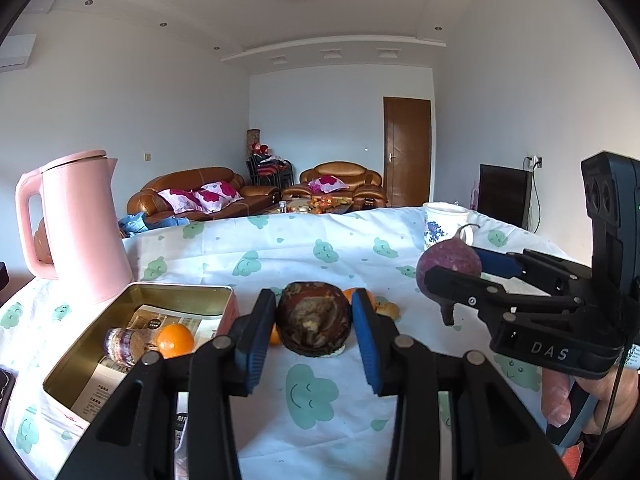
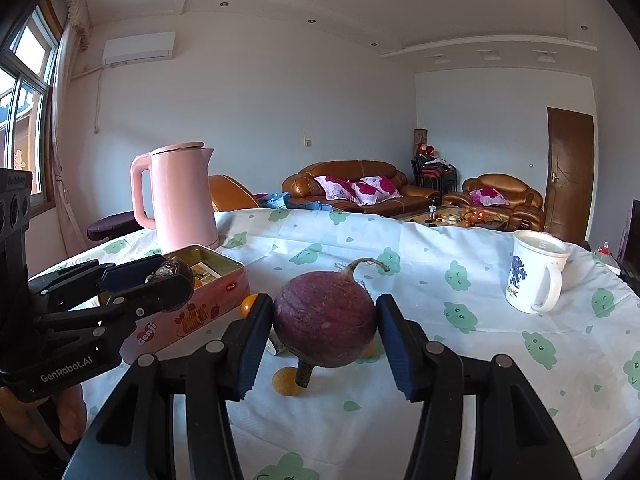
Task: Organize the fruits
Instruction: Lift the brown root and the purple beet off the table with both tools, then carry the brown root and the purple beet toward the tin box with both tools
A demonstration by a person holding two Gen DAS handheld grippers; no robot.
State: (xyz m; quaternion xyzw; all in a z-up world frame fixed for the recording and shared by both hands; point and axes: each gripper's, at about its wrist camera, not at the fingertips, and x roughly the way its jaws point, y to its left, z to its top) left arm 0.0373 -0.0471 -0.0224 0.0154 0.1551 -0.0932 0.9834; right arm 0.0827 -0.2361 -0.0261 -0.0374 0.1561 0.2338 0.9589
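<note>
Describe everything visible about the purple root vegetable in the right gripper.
The purple root vegetable is round and dull reddish-purple, with faint ridged skin, a thin curled tail root at top and a short cut stalk stub pointing down. It sits clamped between the blue pads of the right gripper, lifted above the tablecloth, tilted slightly. The left view shows it beside the white mug. Small orange fruits lie below it.

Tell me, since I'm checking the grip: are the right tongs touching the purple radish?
Touching. The right wrist view shows both blue pads of the right tongs pressed against the sides of the purple radish, holding it clear of the tablecloth.
</note>
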